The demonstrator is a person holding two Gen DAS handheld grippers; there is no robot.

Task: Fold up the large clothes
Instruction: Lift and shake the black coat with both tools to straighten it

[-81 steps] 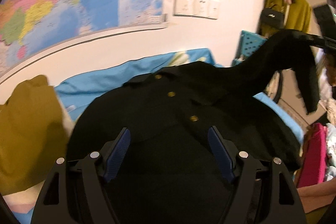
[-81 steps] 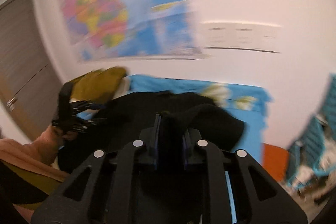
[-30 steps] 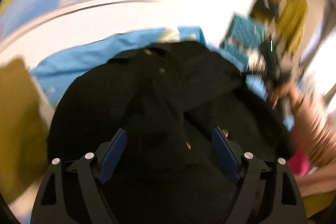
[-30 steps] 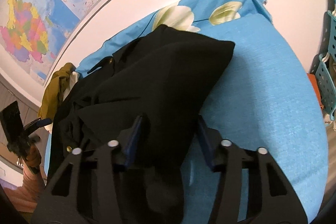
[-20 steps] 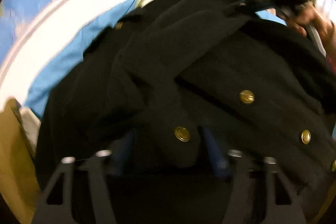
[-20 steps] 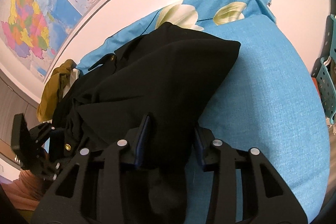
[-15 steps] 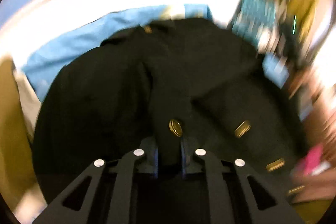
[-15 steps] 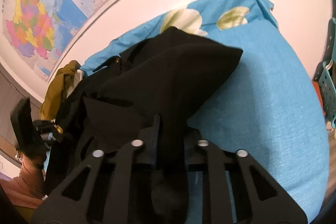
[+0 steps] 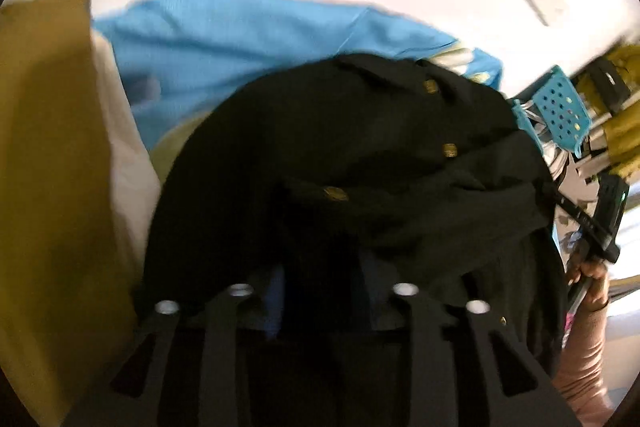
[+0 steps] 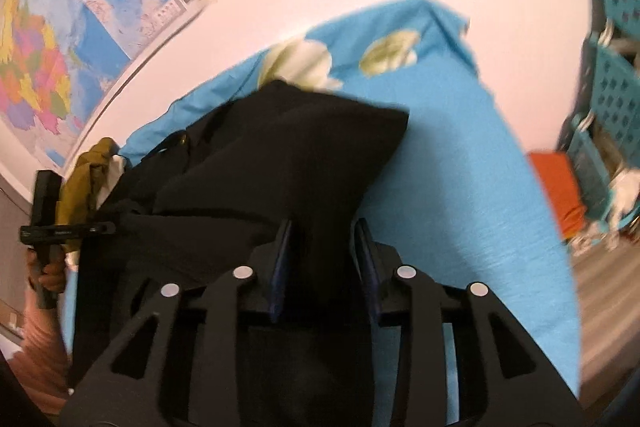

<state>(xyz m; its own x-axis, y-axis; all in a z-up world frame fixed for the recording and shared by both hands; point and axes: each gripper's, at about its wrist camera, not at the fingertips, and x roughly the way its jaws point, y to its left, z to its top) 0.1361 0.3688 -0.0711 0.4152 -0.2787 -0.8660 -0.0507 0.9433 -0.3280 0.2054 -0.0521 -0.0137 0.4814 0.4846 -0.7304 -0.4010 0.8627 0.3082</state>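
On the blue-sheeted bed (image 10: 472, 155) a black coat (image 9: 360, 155) is bunched, partly folded; both hand-held grippers, left (image 9: 320, 291) and right (image 10: 322, 263), have just been opening, cloth between unpressed pads; squaring is left.

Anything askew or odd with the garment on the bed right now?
Yes. The black gold-buttoned coat lies bunched on the blue floral bedsheet, not flat: its folded part humps up, and the button row runs skewed. Nothing looks torn or spilled.
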